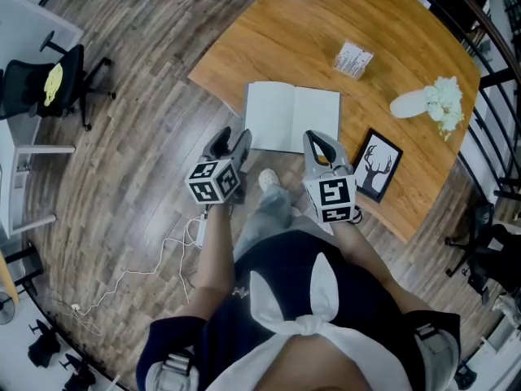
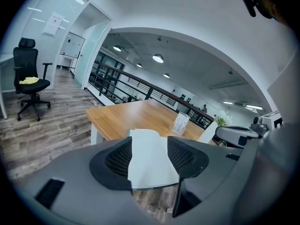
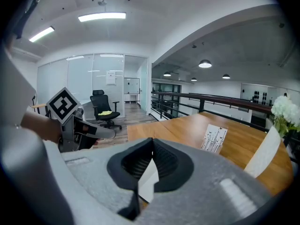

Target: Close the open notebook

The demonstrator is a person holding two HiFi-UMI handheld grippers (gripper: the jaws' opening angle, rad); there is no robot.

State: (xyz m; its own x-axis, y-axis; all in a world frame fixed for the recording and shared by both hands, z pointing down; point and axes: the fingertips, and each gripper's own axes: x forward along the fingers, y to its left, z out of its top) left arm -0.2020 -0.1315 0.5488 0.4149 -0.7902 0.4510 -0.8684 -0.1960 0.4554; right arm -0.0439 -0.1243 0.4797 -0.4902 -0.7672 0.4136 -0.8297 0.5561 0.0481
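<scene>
The open notebook (image 1: 291, 116) lies flat with blank white pages up, near the front edge of the wooden table (image 1: 269, 31). My left gripper (image 1: 236, 140) hovers just short of the notebook's left page, jaws wide apart and empty. In the left gripper view the notebook (image 2: 151, 156) shows beyond the spread jaws of the left gripper (image 2: 149, 154). My right gripper (image 1: 319, 142) hangs at the notebook's right near corner. Its jaws meet at the tips in the right gripper view, where the right gripper (image 3: 151, 146) holds nothing and a strip of notebook (image 3: 149, 183) shows below.
On the table stand a printed card (image 1: 353, 59), a white vase with flowers (image 1: 431, 100) and a framed deer picture (image 1: 378, 165). A black office chair (image 1: 49, 84) stands at the far left. Cables (image 1: 163, 259) trail over the wood floor by the person's shoe (image 1: 269, 179).
</scene>
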